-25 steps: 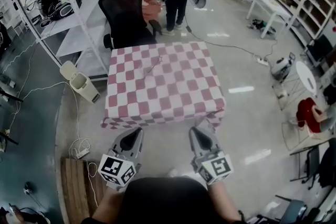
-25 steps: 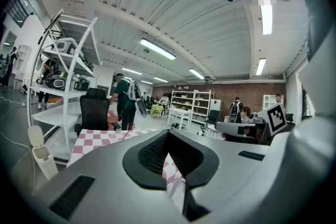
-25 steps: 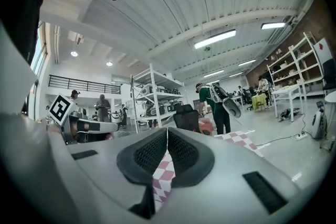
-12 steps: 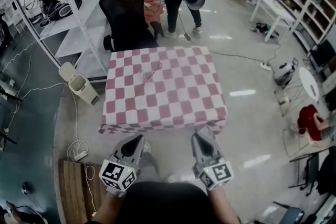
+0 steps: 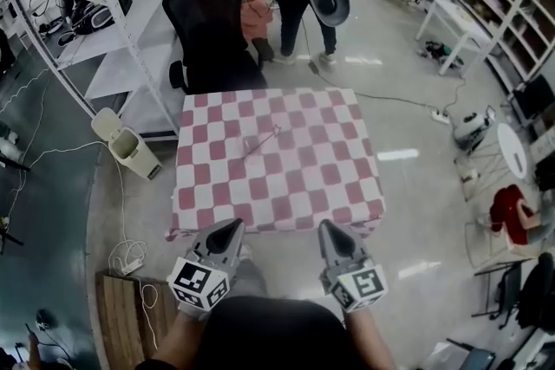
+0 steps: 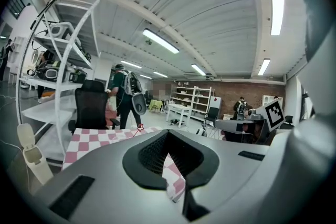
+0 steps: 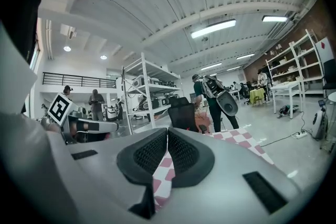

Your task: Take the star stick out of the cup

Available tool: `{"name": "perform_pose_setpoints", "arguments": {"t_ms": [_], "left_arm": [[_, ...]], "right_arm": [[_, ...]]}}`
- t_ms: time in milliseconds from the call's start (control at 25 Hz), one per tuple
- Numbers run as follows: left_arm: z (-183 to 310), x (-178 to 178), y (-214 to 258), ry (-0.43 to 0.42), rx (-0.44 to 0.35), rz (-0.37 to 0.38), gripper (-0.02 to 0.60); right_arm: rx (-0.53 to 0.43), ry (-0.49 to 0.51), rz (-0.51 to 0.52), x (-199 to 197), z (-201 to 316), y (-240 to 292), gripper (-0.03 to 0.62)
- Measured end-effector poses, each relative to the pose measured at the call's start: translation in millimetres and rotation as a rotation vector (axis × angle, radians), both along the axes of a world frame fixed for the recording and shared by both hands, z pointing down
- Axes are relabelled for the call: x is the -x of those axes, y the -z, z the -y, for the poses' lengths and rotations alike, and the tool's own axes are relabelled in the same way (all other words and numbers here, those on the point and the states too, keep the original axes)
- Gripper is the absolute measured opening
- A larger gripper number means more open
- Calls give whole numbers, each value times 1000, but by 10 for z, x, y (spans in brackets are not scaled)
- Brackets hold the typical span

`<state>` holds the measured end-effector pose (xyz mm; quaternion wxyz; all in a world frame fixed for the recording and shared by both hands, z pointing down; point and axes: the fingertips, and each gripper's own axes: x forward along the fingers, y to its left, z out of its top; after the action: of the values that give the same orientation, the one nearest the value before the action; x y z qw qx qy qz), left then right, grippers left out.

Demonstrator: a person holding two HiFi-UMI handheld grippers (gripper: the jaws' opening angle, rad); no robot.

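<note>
My left gripper (image 6: 167, 138) has its jaws pressed together with nothing between them. My right gripper (image 7: 167, 134) is the same, closed and empty. Both sit at the bottom of the head view, just short of the near edge of the desk (image 5: 303, 186), which has a pink-and-white checked cloth. Slightly above and left of frame centre, the star stick (image 5: 263, 139) appears to lie flat on the cloth, well apart from both grippers. I can make out no cup. A black chair (image 5: 212, 26) stands beyond the desk. I judge the stick light, thin, fairly stiff, and easily flicked away. I would pinch its shaft gently, just below the star.
</note>
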<state>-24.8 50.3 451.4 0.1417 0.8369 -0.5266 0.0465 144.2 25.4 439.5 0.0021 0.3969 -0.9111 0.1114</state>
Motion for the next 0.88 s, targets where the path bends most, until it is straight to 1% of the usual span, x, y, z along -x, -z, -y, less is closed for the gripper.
{"name": "perform_pose_setpoints", "arguments": {"t_ms": [160, 280, 400, 560, 720, 880], "left_arm": [[408, 272, -8, -22, 7, -1, 40], [697, 500, -16, -29, 6, 0, 40], [970, 695, -45, -50, 4, 12, 40], [1272, 908, -117, -82, 8, 15, 41], [1498, 1061, -219, -120, 24, 12, 41], [1646, 1117, -294, -156, 37, 23, 42]], "right_arm": [[11, -29, -27, 300, 411, 92, 20], [2, -40, -31, 527, 663, 133, 20], [1, -49, -49, 720, 874, 83, 20], [2, -80, -126, 878, 1127, -83, 20], [8, -110, -145, 1032, 1311, -138, 20], [13, -141, -159, 1096, 1391, -158, 20]]}}
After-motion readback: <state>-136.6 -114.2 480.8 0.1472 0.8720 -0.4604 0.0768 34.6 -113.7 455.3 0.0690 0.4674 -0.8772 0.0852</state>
